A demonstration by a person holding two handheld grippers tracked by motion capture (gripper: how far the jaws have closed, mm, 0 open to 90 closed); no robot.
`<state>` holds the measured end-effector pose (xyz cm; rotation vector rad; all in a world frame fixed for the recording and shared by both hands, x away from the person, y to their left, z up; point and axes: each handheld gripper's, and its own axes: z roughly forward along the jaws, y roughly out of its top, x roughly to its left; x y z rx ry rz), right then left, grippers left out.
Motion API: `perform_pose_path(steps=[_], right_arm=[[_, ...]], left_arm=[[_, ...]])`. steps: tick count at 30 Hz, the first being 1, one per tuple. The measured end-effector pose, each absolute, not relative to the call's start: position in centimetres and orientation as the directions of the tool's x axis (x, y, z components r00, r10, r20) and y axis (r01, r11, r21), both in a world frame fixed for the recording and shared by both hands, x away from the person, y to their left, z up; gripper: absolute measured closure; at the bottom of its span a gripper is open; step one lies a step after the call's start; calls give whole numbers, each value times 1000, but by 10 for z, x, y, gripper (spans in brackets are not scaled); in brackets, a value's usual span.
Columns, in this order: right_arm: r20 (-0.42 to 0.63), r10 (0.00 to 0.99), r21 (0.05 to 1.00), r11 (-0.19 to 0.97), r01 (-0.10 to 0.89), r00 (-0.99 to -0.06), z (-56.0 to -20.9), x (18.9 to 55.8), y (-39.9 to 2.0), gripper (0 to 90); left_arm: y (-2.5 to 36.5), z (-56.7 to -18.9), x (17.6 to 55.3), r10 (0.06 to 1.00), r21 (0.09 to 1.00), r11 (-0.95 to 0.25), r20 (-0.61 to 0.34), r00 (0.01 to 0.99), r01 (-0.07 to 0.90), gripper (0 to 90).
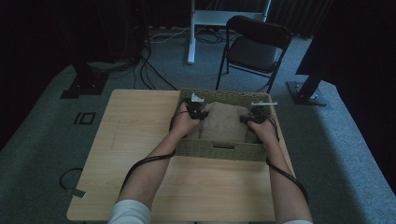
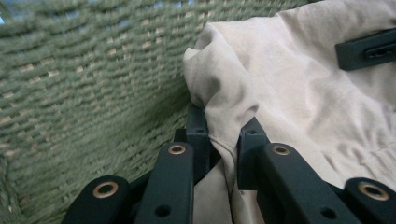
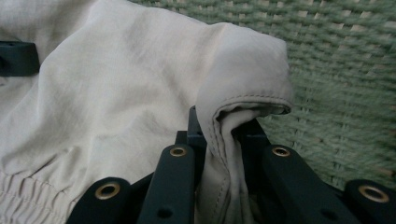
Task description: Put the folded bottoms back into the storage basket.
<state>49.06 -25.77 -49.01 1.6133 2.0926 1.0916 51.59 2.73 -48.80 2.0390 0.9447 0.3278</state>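
Note:
A folded beige cloth garment (image 1: 224, 122) lies inside a green woven basket (image 1: 219, 150) on the wooden table. My left gripper (image 1: 198, 112) holds the cloth's left edge, its jaws shut on a bunched fold of the beige cloth (image 2: 224, 100) close to the basket wall (image 2: 88, 79). At the cloth's right edge my right gripper (image 1: 252, 118) is shut on a hemmed corner of the cloth (image 3: 243, 100), with the basket wall (image 3: 345, 79) just beyond. In each gripper view the other gripper's black jaw shows far across the cloth.
The wooden table (image 1: 135, 140) extends left of and in front of the basket. A dark folding chair (image 1: 254, 49) and a white stand (image 1: 191, 32) are on the floor beyond. Cables trail over the table's near part.

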Motion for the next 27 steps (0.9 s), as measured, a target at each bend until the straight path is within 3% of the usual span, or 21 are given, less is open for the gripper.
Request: perform_pose_path(steps=[1,6,9,16,24,27], right_arm=[[218,916,704,91,705,-336,-491,491,-257,789],[156,925,722,131,679,-345,-495,496,-256,500],[150,920,725,147,673,-362,-496,496,-256,397],[153,926,744,120,657,-344,-484,496,-256,238],[108,925,755,163,636,-365,-465,490,-253,184],[113,930,754,150,639,-351,-460,487,-253,171]], left_arm=[[27,-491,517,723,790,-369,-87,685,490,787],[27,-500,521,751,779,-371,-69,657,506,398],[28,-501,522,754,755,-378,-85,651,536,322],[27,-487,519,779,725,-374,-92,620,579,279],[29,-463,511,759,721,-390,-100,643,572,256],[31,-452,507,751,723,-393,-103,652,568,206]])
